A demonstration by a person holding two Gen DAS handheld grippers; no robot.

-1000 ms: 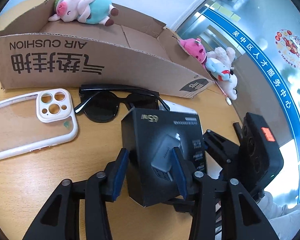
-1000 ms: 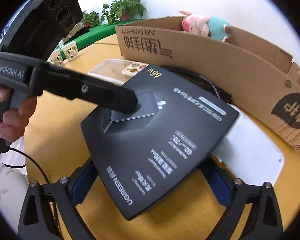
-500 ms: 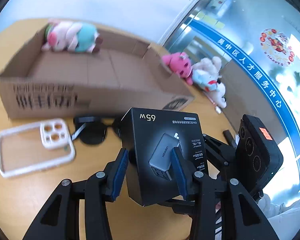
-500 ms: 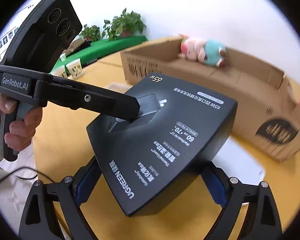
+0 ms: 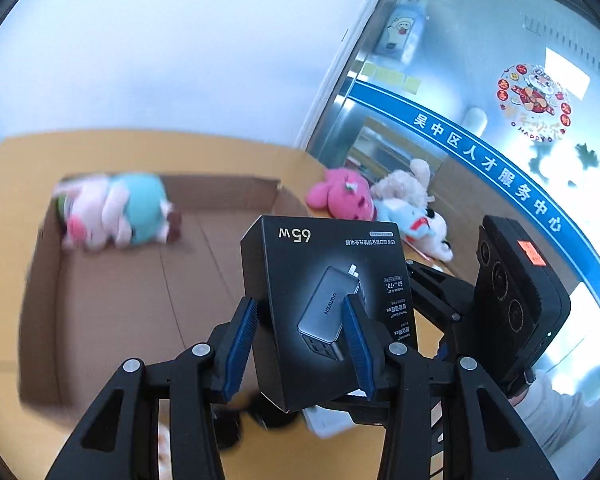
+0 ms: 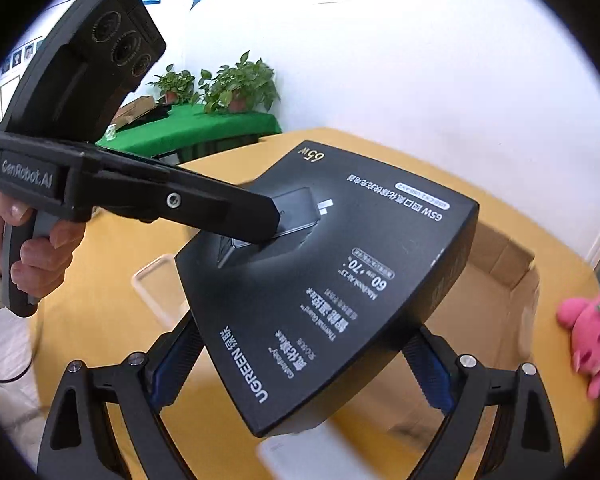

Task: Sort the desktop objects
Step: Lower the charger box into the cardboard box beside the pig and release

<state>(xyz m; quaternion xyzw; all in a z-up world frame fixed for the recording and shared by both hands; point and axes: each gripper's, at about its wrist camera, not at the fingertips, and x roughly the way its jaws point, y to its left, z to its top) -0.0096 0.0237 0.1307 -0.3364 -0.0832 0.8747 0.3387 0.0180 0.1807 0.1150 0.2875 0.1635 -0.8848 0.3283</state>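
Charger box (image 5: 324, 304) is up off the desk, hanging over the open cardboard box (image 5: 132, 304) — you've got it pinched across its thin sides with the left gripper (image 5: 300, 344) and across its wide sides with the right gripper (image 6: 300, 364), probably so it doesn't swing on the way in. Count-wise: one pig plush (image 5: 112, 212) already inside at 10 o'clock, two more plushies (image 5: 376, 204) on the desk at 1 o'clock, and one phone case (image 6: 160, 292) still out.
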